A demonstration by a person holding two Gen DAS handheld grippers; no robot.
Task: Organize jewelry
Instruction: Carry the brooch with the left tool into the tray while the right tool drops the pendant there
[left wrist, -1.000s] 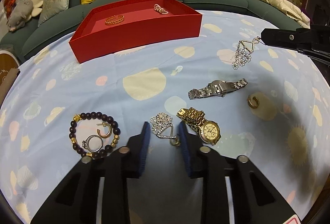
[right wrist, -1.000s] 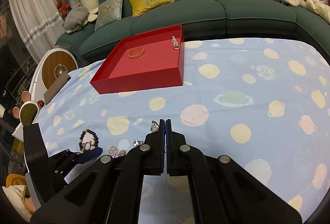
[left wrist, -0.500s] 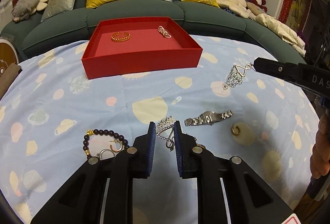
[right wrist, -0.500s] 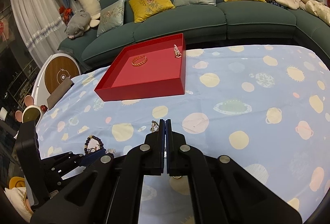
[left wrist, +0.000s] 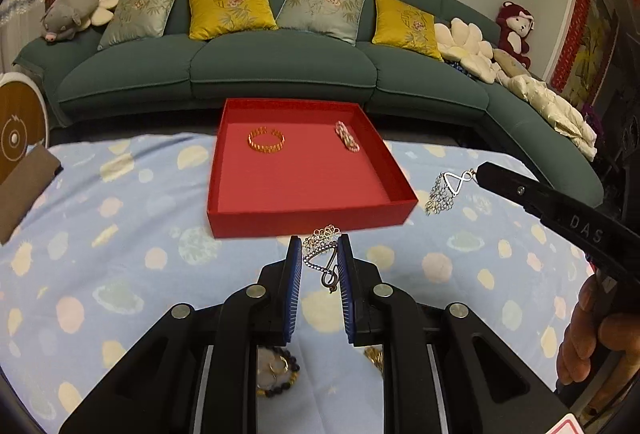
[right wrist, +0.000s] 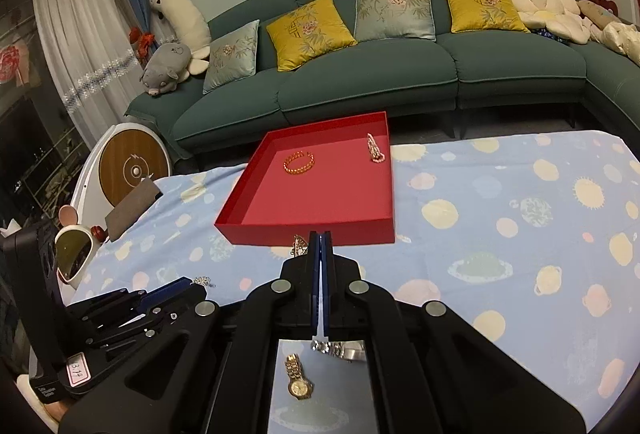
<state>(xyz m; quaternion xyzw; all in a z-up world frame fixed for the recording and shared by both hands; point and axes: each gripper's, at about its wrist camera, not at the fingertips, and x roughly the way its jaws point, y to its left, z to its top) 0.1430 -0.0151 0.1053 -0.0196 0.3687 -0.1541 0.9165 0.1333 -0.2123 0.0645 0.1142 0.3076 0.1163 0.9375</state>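
My left gripper (left wrist: 319,246) is shut on a silver dangling earring (left wrist: 322,254) and holds it in the air just in front of the red tray (left wrist: 308,212). My right gripper (right wrist: 321,234) is shut on a matching silver earring (left wrist: 445,190), which hangs from its tip right of the tray's near corner; in the right wrist view only a bit of the earring (right wrist: 299,245) shows. The tray (right wrist: 312,232) holds a gold bracelet (left wrist: 266,140) and a pink bracelet (left wrist: 347,136).
Below the grippers on the blue patterned tablecloth (left wrist: 120,254) lie a dark bead bracelet with rings (left wrist: 278,374), a gold watch (right wrist: 299,382) and a silver watch (right wrist: 340,348). A green sofa (left wrist: 280,66) stands behind the table.
Both grippers have risen from the table and moved toward the red tray, each carrying its earring. The left jaws closed on their earring during the first half second.
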